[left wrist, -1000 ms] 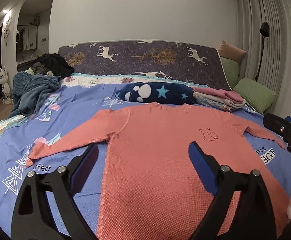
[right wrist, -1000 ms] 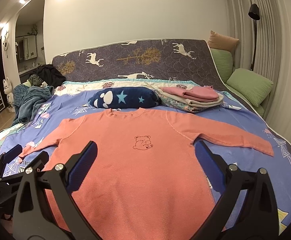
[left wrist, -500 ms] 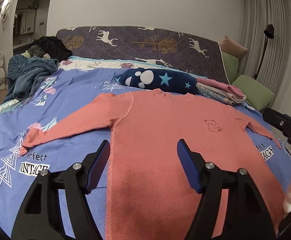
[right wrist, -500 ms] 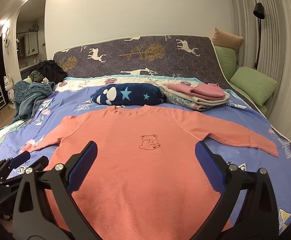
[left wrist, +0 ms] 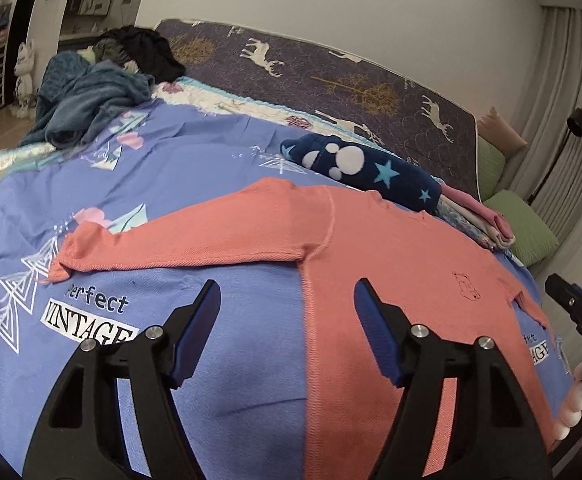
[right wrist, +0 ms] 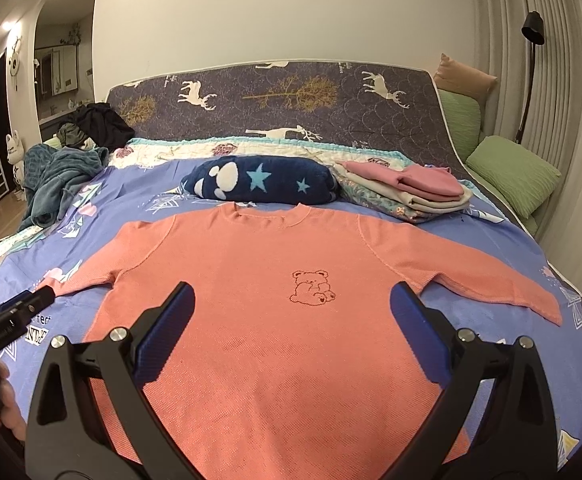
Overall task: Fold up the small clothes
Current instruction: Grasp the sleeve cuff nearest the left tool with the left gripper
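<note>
One coral long-sleeved top [right wrist: 275, 320] lies flat and face up across the middle of the bed [right wrist: 491, 312], its collar toward the headboard edge, its hem at the near edge and a sleeve spread toward each side edge. It looks like a light, soft waffle knit: limp, not slippery or fragile, likely to sag and crease wherever it is lifted, so it should want pinching at seams or edges. The best holds seem to be the cuff of the left sleeve [left wrist: 61, 270], the shoulder seam, or the hem corners nearest the grippers.

The left gripper [left wrist: 287, 324] hangs over the gap between that sleeve and the side of the top, jaws parted with nothing between them. The right gripper [right wrist: 291, 320] hovers over the lower chest, just below the little bear outline [right wrist: 313, 286], jaws spread wide and empty.

Compared with a second ago, the left gripper's jaws are narrower and its view has swung toward the left sleeve and rolled, so the bed now slants; the right gripper has crept forward slightly, jaws unchanged. The top itself has not shifted.

Beyond the collar sit a navy star-print fleece roll [right wrist: 259, 180] and a stack of folded clothes [right wrist: 407, 188]; a blue blanket [right wrist: 55, 180] is heaped at the far left corner
</note>
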The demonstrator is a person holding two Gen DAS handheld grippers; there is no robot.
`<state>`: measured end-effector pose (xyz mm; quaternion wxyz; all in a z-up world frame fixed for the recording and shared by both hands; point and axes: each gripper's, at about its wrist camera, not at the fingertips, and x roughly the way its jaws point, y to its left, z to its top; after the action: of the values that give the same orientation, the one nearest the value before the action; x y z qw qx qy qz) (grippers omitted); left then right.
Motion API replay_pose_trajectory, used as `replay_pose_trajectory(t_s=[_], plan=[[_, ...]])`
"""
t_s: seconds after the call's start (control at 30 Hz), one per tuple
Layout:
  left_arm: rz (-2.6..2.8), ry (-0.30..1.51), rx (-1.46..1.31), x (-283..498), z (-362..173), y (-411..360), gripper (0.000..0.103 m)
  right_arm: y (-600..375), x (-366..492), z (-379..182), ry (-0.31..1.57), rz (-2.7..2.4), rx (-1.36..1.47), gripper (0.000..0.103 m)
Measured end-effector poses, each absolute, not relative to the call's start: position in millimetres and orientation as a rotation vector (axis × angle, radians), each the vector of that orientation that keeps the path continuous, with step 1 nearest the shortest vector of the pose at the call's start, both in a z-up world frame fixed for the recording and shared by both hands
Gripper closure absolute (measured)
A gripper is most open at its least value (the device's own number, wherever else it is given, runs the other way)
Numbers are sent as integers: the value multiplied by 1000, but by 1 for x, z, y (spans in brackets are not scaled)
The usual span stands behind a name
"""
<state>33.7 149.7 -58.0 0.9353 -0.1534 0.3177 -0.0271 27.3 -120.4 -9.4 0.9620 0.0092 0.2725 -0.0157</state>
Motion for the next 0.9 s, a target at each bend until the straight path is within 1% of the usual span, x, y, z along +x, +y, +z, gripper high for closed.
replay_pose_trajectory(t_s=[0.2,0.4,0.5,0.63,0.7,0.8,0.9], plan=[[-26,682,-510,49,-81,198,32,-115,41,-18,588,-44,-1,4],[-12,679,-809,56,-109,265,33,-113,51,-22,601,-48,-28,4],[64,687,-882,54,-125,293,33,-117,56,-26,611,-61,-39,4],[106,684,-1043,56,-151,324,33,-127,69,-39,670,-86,-26,4],[121,693,-1095,62,-162,336,34,-132,74,-44,701,-89,-8,4],[194,726,-1103,80,-177,351,37,-134,77,-49,717,-91,-2,4],[238,738,-1143,102,-194,367,45,-134,76,-49,711,-96,-20,4]])
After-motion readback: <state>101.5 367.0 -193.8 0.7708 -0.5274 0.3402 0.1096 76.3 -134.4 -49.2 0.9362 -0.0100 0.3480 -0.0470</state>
